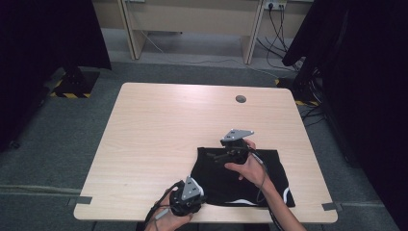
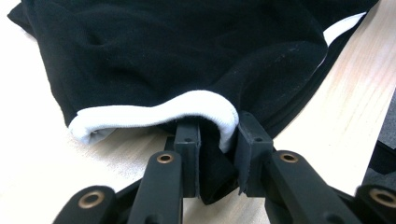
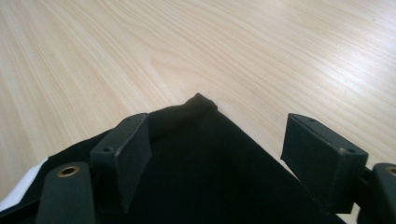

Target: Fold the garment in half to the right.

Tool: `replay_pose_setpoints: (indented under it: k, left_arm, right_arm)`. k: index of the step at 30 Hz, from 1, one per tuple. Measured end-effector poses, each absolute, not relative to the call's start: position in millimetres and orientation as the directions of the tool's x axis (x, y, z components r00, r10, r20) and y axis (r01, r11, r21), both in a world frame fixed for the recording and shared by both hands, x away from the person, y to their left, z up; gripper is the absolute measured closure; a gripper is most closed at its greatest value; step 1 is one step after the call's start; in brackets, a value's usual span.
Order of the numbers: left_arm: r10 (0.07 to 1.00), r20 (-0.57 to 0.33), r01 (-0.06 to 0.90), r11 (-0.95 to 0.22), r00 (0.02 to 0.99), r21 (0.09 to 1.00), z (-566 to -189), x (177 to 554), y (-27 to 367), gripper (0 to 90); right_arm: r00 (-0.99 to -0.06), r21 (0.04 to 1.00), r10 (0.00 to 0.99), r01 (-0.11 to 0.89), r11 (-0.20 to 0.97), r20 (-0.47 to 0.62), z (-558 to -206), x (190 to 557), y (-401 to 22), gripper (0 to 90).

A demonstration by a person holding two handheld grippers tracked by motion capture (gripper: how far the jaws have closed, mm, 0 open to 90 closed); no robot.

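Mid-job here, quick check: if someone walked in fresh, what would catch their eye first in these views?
The black garment with white trim, spread on the near right part of the pale wooden table. The left gripper is clamped on its white-edged hem at the near edge. The right gripper hovers with jaws wide apart over the garment's far corner, nothing pinched.

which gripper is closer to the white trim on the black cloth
Left. The left gripper is shut on the white trim at the cloth's near edge. The right gripper is open over the far black corner.
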State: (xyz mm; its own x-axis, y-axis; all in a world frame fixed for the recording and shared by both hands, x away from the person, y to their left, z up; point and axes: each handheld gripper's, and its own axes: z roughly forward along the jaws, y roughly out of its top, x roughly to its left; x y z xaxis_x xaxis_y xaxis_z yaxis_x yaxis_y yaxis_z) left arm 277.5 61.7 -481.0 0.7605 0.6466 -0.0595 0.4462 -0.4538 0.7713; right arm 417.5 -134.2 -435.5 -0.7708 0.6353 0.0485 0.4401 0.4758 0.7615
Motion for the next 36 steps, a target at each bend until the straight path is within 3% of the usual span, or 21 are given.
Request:
replay_pose_setpoints:
  k: [21,32,36]
  left_arm:
    - [0.645,-0.056,0.441,-0.453,0.762,0.775,-482,277,62,73.3]
    - [0.645,-0.052,0.435,-0.451,0.762,0.779,-482,276,62,73.1]
    - [0.643,-0.059,0.436,-0.446,0.764,0.781,-482,277,63,73.1]
  right_arm:
    - [-0.791,0.7,0.607,0.476,0.532,0.077,-463,452,-85,39.6]
    - [-0.83,0.678,0.558,0.423,0.602,0.022,-470,452,-82,71.0]
    - [-0.821,0.671,0.57,0.445,0.593,0.041,-469,453,-85,79.5]
